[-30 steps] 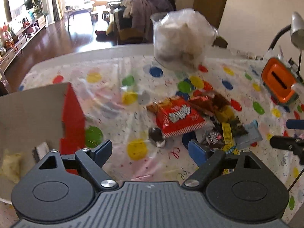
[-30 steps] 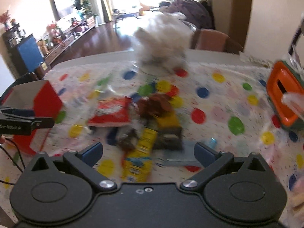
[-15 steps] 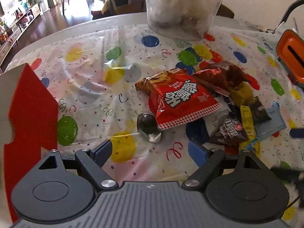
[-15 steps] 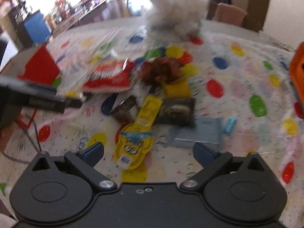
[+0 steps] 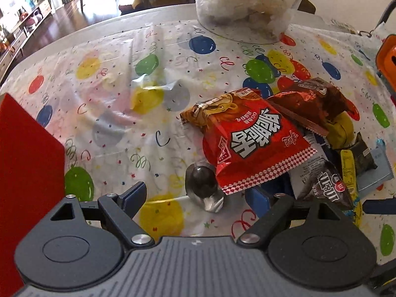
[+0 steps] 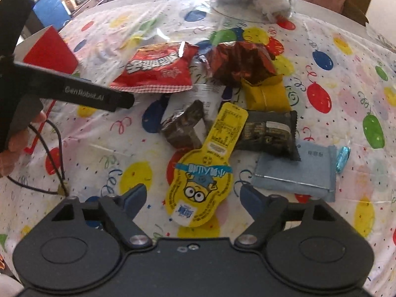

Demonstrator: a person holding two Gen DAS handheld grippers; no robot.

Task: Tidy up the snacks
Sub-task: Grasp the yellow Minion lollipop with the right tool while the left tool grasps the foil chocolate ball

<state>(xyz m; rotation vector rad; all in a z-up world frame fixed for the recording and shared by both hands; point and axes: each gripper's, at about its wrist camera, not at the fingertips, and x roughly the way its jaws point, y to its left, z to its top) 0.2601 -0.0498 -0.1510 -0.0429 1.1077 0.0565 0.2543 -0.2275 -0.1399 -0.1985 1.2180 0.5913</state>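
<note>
snacks heaped mid-table on balloon cloth (image 5: 173,57): red bag (image 5: 250,143) atop, dark egg (image 5: 201,182) just beside. left gripper (image 5: 195,198) spread wide, empty, near egg. right gripper (image 6: 191,199) spread wide, empty, over yellow pack (image 6: 205,173). red box (image 6: 49,52) at left.

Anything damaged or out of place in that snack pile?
The crumpled red-brown foil wrapper looks torn open, slumped over the yellow packet. The remaining snacks lie jumbled and overlapping, none visibly spilled.
</note>
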